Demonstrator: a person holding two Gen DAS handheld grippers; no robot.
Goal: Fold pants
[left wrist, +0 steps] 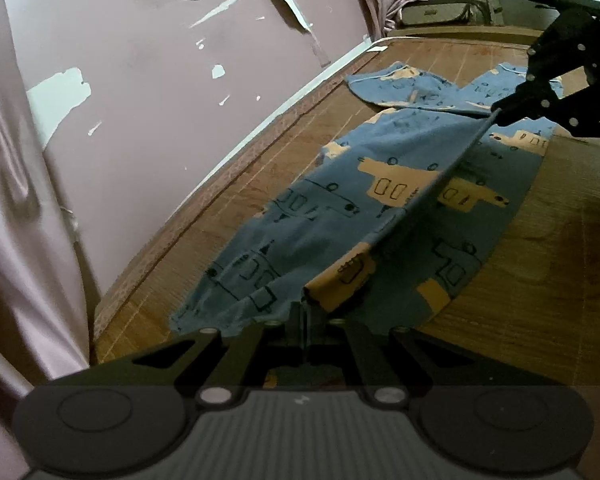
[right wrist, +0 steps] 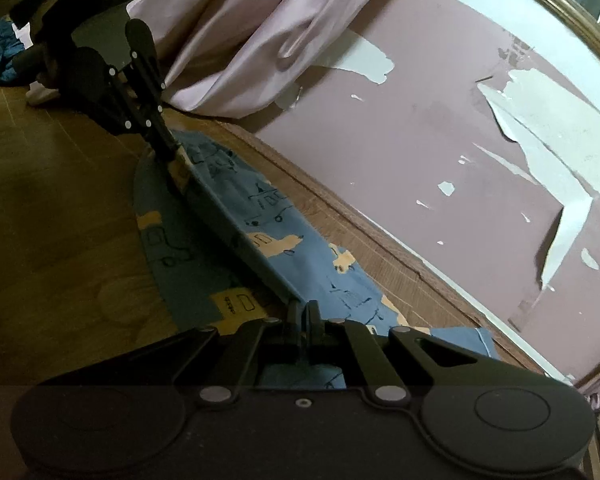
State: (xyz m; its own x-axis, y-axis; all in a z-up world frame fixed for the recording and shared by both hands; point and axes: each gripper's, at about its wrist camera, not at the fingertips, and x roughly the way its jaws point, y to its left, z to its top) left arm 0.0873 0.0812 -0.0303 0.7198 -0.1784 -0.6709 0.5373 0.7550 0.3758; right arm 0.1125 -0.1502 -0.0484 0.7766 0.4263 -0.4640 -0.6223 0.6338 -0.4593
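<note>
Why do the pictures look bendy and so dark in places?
Left wrist view: the fisheye lens curves the wall edge, and the pants are fairly bright. Right wrist view: the mat on the left is dim and shadowy, while the peeling wall is brighter; corners go black.

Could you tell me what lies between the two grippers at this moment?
A raised, taut edge of the blue pants runs from the left gripper to the right gripper; both wrist views show it, above cloth lying on the mat.

Both grippers (left wrist: pixel 305 307) (right wrist: pixel 305 307) look black, with silver screws.
</note>
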